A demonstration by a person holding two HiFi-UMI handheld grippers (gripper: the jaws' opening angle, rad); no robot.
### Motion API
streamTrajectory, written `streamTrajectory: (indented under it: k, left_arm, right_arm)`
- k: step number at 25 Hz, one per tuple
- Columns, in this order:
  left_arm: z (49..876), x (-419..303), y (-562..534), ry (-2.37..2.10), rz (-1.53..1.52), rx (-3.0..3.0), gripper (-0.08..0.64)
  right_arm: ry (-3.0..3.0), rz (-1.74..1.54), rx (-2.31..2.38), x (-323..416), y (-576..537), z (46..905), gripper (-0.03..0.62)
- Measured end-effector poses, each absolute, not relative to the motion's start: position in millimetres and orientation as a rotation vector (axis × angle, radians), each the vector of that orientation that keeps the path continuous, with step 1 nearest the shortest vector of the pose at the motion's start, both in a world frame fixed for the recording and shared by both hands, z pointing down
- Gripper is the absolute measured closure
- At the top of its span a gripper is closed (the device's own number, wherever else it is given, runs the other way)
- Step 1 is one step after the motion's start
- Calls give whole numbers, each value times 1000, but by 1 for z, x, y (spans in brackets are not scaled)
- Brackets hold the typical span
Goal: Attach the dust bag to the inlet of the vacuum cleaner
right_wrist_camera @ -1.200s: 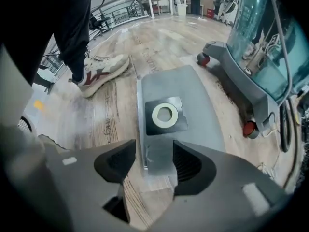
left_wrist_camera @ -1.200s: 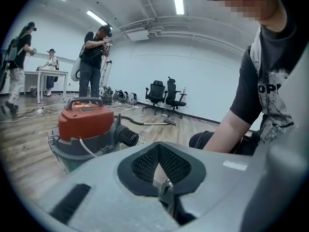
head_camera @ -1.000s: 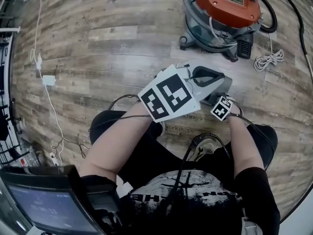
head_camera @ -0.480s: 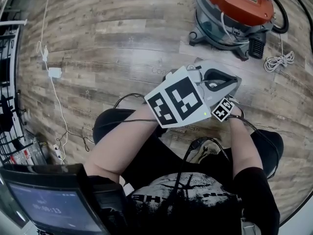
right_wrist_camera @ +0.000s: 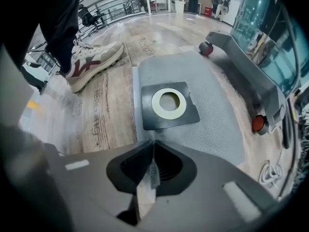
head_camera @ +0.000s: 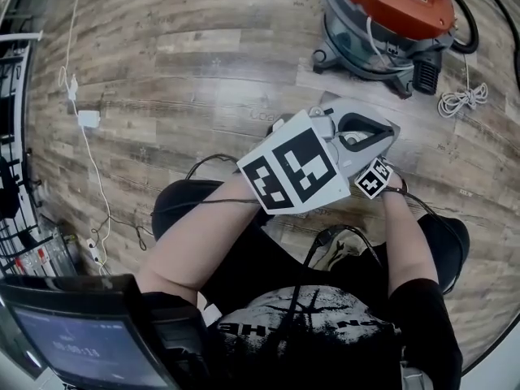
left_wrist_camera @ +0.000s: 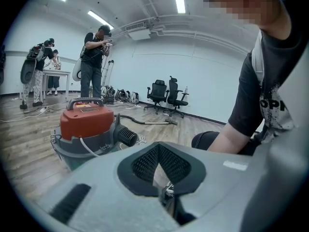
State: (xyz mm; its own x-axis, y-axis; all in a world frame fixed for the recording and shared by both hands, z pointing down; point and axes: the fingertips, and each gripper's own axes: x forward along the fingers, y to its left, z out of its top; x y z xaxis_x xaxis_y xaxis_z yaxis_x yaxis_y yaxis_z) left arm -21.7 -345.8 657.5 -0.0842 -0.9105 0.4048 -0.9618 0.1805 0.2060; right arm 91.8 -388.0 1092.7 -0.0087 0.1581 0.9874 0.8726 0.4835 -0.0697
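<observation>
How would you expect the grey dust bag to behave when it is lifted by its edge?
The right gripper has just been closing its jaws on a fold of the dust bag, so the fabric probably drapes limply. It lies thin and flat on the floor, so it is likely light. The dark collar looks stiffer and may stay flat.

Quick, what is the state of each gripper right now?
Left gripper: closed, nothing between its jaws.
Right gripper: jaws have just been closing, now pinching the edge of the dust bag.
</observation>
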Motion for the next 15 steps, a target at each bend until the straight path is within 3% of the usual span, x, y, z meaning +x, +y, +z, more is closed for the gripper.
streamTrajectory:
  k: [10, 11, 15]
  left_arm:
    - [679, -41, -345, -1962, 198, 1756, 556]
    - [684, -43, -345, -1948, 217, 1753, 504]
    - [714, -45, -342, -1849, 418, 1738, 415]
  right_arm:
    - [-1586, -757, -1063, 34, -382, 1000, 575]
    - [-1606, -752, -1067, 27, -385, 986, 575]
    - [-1668, -673, -1079, -1, -398, 939, 575]
